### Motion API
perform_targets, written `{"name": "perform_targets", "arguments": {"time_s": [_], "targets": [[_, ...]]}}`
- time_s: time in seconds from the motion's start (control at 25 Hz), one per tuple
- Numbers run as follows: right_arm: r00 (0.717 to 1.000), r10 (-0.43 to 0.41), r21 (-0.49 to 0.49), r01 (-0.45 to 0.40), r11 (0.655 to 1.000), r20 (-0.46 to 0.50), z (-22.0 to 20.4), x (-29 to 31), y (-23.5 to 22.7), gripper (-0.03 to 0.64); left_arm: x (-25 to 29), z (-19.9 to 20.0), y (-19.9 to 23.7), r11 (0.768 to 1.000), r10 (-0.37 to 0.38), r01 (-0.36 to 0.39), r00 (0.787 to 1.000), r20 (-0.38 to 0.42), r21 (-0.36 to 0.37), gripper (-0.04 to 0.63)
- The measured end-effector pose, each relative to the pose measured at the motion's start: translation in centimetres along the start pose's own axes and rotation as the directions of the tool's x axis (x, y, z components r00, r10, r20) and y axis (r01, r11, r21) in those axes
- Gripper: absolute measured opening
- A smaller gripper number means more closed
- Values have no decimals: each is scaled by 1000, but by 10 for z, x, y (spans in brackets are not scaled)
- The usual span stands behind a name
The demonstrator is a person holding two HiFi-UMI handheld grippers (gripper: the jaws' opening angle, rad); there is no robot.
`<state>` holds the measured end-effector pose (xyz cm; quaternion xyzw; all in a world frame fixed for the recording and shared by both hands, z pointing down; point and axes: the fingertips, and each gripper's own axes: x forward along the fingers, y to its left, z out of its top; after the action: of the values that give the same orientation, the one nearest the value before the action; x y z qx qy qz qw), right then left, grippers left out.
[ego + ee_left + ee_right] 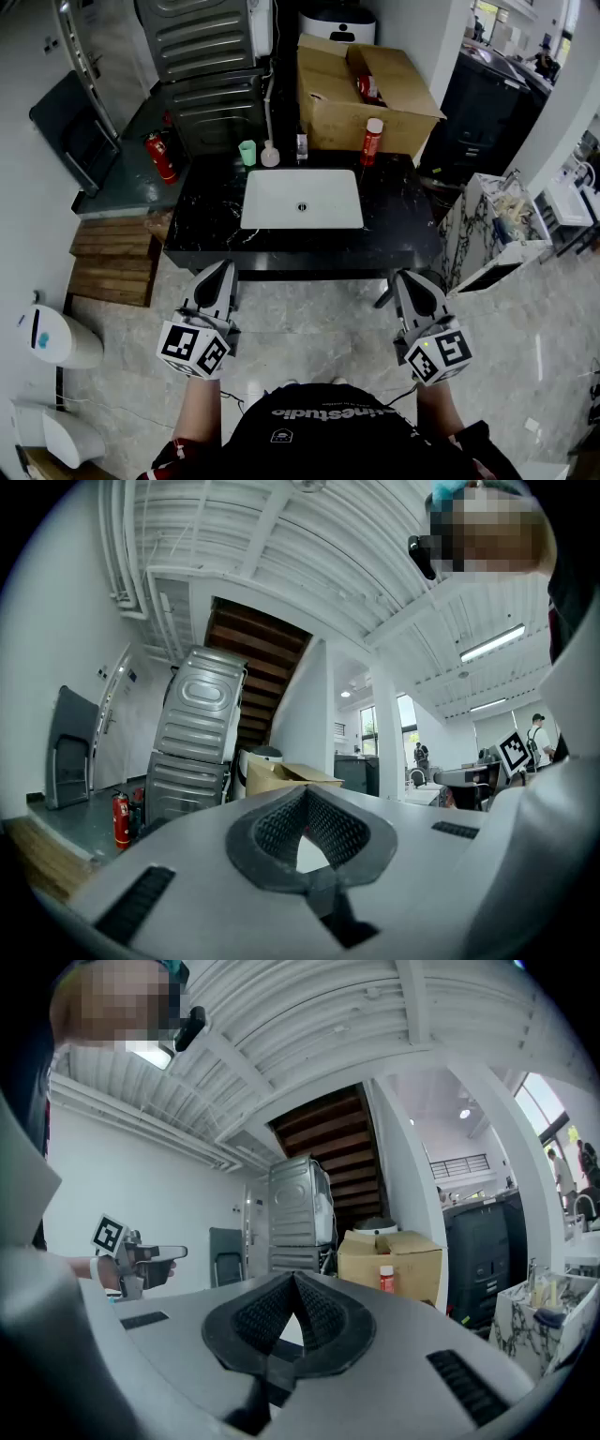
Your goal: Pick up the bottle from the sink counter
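A red bottle with a white cap [372,141] stands upright at the back right of the black marble sink counter [403,220], behind the white basin [302,199]. It also shows small in the right gripper view as the red bottle [386,1279] in front of a cardboard box. My left gripper [225,268] and right gripper [404,278] hover side by side over the floor, short of the counter's front edge. Both point toward the counter. The left gripper [305,795] and the right gripper [293,1280] have their jaws pressed together with nothing between them.
On the counter's back edge stand a green cup [247,152], a small white bottle [270,155] and a small dark bottle [302,145]. An open cardboard box [361,89] sits behind. A fire extinguisher [160,157] and wooden pallets [114,260] lie left; a marble-patterned box [487,230] stands right.
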<state>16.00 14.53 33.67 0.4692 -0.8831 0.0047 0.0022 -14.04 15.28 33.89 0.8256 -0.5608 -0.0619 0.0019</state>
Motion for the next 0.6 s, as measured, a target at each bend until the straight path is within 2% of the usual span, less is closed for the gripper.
{"name": "perform_targets", "arguments": {"time_s": [0.6], "targets": [[1000, 11, -18, -11, 1000, 3, 0, 4, 13, 37, -2, -4, 6, 1000, -22, 22, 1000, -4, 8, 14]]}}
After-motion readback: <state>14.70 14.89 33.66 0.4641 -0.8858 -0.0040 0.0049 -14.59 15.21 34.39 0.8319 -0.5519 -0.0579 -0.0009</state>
